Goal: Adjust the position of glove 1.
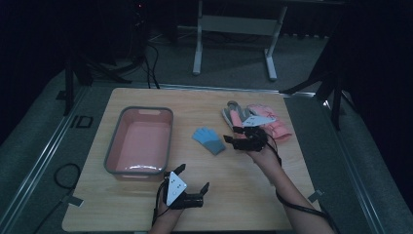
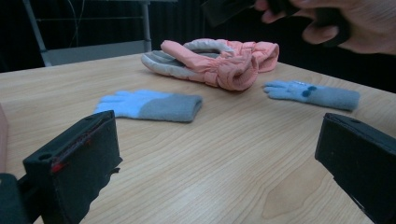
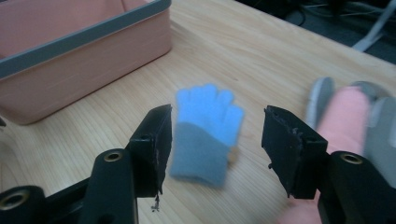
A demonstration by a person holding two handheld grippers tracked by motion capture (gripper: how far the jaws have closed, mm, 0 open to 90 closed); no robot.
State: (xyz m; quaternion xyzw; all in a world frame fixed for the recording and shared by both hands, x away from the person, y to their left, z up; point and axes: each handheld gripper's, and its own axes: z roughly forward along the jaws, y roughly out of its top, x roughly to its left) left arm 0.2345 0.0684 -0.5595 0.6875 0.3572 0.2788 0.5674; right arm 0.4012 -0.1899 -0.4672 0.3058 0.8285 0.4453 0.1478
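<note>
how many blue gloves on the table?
2. One blue glove lies mid-table, right of the pink bin. A second blue glove lies beyond the pink-grey gloves. More may be hidden.

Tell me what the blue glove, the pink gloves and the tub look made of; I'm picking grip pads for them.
Blue glove: soft knit or fleece, matte and fuzzy, with a grey cuff. Pink gloves: likely padded, quilted fabric, puffy with a slight sheen and grey palms. Tub: seemingly hard pink plastic, smooth walls and a grey rim. Table: pale wood-grain top, probably laminate.

A light wooden table [image 1: 243, 195] is shown. On it are laid a pink rectangular plastic tub with grey rim [image 1: 112, 141], two small blue knitted gloves [image 2: 152, 105] [image 2: 313, 94], and pink-and-grey padded mittens [image 2: 210, 60].
</note>
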